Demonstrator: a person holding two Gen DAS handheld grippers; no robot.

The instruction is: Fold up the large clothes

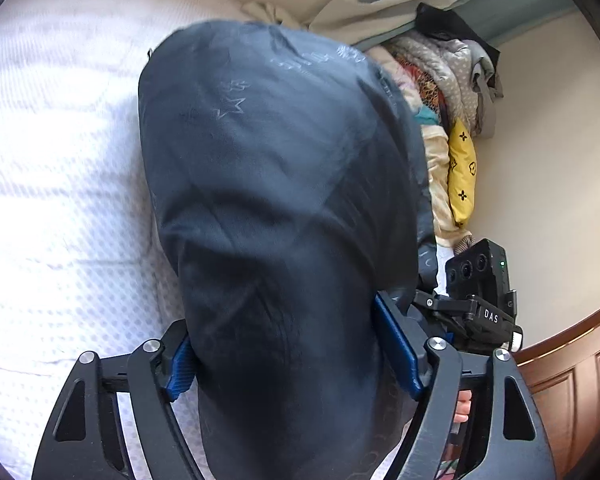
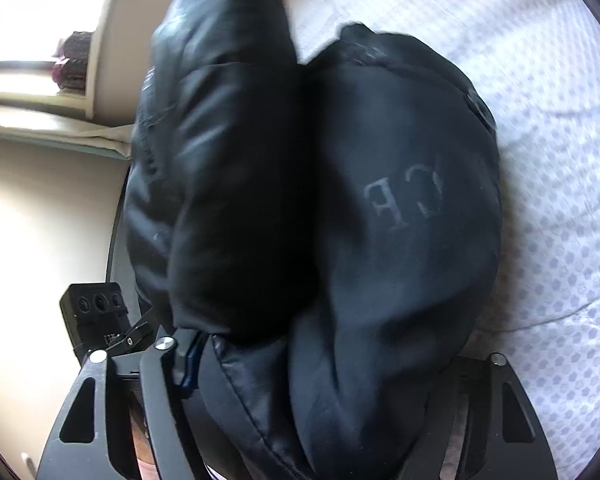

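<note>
A dark padded jacket lay bunched on the bed, printed with stars and pale letters. The left claw gripped a thick fold of it between its blue pads. The right claw had jacket bulk filling its jaws, one pad hidden, so its grip could not be told. A pile of clothes and a yellow patterned cushion sat just beyond, against the wall.

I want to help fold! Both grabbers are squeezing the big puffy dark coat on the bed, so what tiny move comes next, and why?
Probably lower the coat onto the bed and flatten it. The left gripper and the right gripper each clamp a thick bunch, and the coat looks bulgy, not flat.
</note>
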